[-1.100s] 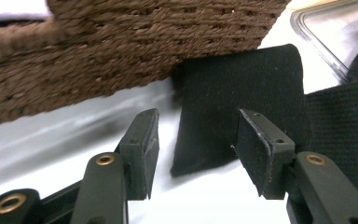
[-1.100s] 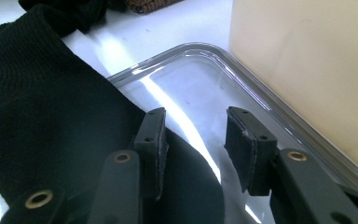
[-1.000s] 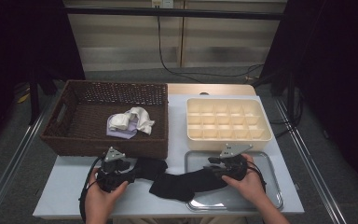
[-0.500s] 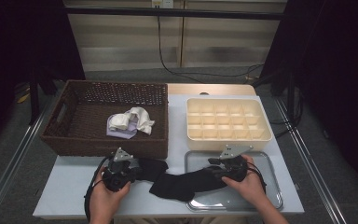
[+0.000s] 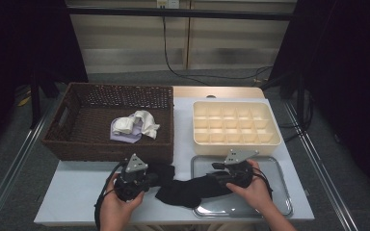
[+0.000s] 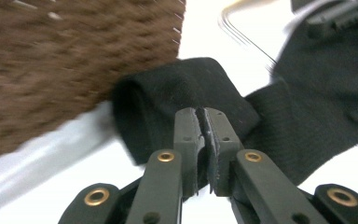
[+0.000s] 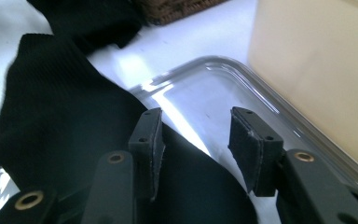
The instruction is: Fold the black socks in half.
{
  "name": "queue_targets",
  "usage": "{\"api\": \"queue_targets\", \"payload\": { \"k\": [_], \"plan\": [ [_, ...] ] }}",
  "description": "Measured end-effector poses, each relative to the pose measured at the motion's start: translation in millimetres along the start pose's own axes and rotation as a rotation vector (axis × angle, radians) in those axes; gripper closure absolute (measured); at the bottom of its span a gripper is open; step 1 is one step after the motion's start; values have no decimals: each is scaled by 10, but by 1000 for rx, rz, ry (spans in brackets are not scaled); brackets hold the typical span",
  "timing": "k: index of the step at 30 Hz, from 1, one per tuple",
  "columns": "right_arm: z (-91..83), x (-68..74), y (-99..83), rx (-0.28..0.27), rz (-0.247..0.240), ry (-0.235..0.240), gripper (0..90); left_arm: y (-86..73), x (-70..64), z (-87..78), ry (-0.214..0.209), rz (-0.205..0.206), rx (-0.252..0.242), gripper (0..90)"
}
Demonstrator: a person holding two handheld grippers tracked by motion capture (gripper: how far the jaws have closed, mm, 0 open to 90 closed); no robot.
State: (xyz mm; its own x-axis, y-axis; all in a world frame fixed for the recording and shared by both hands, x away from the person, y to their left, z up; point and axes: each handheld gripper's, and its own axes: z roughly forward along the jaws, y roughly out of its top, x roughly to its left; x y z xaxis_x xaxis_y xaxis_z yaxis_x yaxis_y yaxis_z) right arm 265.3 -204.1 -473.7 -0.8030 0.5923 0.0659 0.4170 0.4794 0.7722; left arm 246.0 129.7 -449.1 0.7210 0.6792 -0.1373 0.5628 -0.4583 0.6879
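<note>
A long black sock [image 5: 192, 188] lies across the white table, its right end on the metal tray [image 5: 274, 204]. My left gripper [image 5: 136, 179] sits just in front of the basket. In the left gripper view its jaws [image 6: 201, 112] are shut on the bunched left end of the sock [image 6: 168, 88]. My right gripper [image 5: 232, 174] rests over the tray's left part. It is open [image 7: 196, 122], and the sock [image 7: 60, 102] runs under and between its fingers. A hand holds each gripper.
A brown wicker basket [image 5: 106, 147] at the left holds white and pale purple cloths [image 5: 135, 126]. A cream compartment box [image 5: 236, 126] stands behind the tray, close to my right gripper [image 7: 317, 70]. Bare white table [image 5: 72, 197] lies at the front left.
My left gripper has moved right to the sock's left end, which is now bunched up by the basket. The right gripper has hardly moved.
</note>
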Motion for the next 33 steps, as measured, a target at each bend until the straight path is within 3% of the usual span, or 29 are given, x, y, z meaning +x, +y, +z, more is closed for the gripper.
{"api": "queue_targets", "payload": {
  "k": [8,13,19,22,29,33],
  "plan": [
    [162,143,236,5,-46,34,543,-13,-85,131,-23,19,26,841],
    [370,245,424,11,-84,71,564,-24,-105,139,-34,24,38,841],
    [558,324,495,36,-112,91,590,-19,-140,124,-41,39,27,840],
    [534,317,477,31,-111,77,585,-8,-169,114,-48,53,18,841],
    [341,177,382,2,-53,56,583,13,-253,190,-74,88,45,841],
    [294,170,392,-10,-50,53,580,14,-282,235,-80,97,55,841]
  ]
}}
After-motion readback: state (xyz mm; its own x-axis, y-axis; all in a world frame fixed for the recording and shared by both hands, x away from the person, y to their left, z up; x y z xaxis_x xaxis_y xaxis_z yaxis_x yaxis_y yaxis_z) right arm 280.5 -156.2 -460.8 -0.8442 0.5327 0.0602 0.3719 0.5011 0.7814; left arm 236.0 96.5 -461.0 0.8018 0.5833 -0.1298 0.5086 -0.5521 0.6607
